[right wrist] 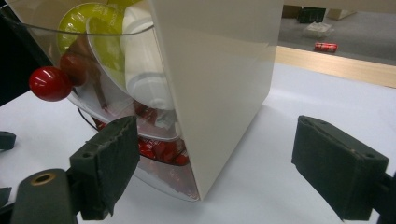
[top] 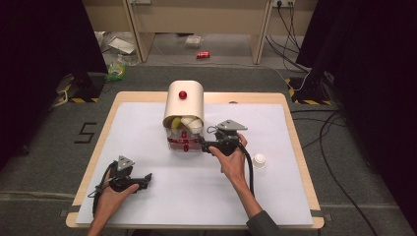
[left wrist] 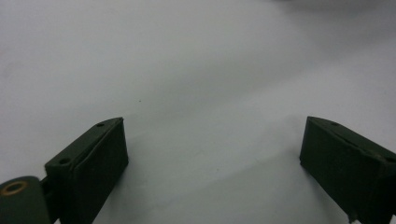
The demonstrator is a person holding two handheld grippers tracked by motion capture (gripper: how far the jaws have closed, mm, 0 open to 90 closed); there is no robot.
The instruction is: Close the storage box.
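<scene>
Two hand-held grippers work over a white-topped table [top: 147, 123]. Near the middle of the far edge stands a cream dispenser [top: 184, 105] with a rounded hood, a red knob [top: 183, 95] on its top face and a clear front bin [right wrist: 100, 100] holding pale and yellow-green capsules above a band of red pieces; in the right gripper view a second red ball [right wrist: 50, 83] projects from the bin's front.

Right gripper [top: 202, 145]: jaws wide apart and empty. In its own view they straddle the lower front corner of the dispenser, the left jaw just before the clear bin, the right jaw out over bare table beside the cream side wall. The hand [top: 232, 160] reaches in from the near edge, forearm angled slightly left, gripper pointing left at the dispenser's base. A small white capsule [top: 259, 160] lies on the table just right of this hand, apart from the dispenser.

Left gripper [top: 142, 180]: jaws likewise wide apart and empty, lying low near the near-left corner, pointing right across bare table; the left hand [top: 114, 192] grips it from below.

Step in hand, as judged: an approach to the dispenser's outlet, with nothing grasped yet. The next move probably calls for bringing the right jaws squarely onto one capsule or the bin's lip before closing, avoiding the cream wall between them.
</scene>
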